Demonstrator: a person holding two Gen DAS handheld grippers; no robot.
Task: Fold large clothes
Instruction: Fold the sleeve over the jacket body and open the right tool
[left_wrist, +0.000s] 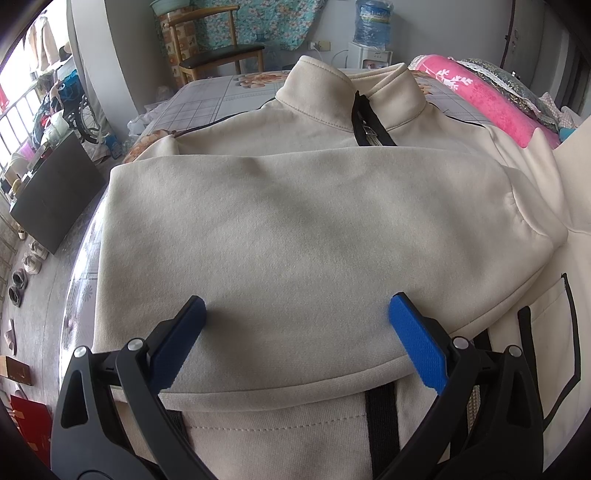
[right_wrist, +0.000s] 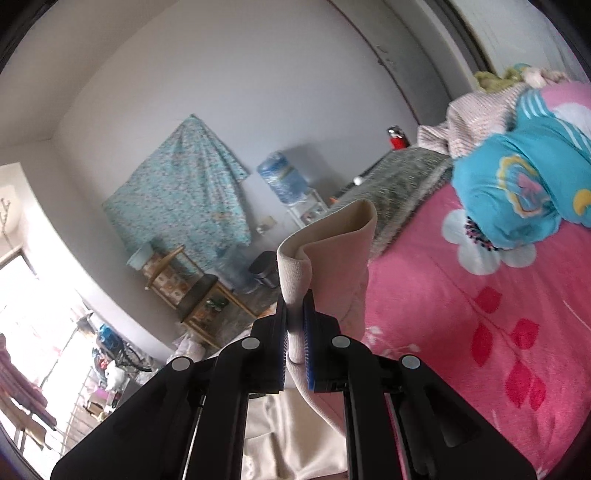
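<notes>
Blue pads of the left gripper (left_wrist: 297, 314) stood wide apart, empty, over the cream jacket (left_wrist: 295, 229) on the bed (left_wrist: 207, 99). We judged it soft, floppy, probably midweight; hems grip best. The right gripper (right_wrist: 295, 325) pinched a raised edge.

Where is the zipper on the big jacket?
In the left wrist view, the black zipper runs down from the cream jacket's collar, upper middle, just above the folded-over sleeve.

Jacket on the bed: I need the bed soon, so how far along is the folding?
Partly done. One sleeve already lies folded across the jacket chest. In hand: the right tongs are shut on a ribbed cuff, lifted above the bed; the left tongs stand open over the folded sleeve. Left: laying that part over, then folding the body.
</notes>
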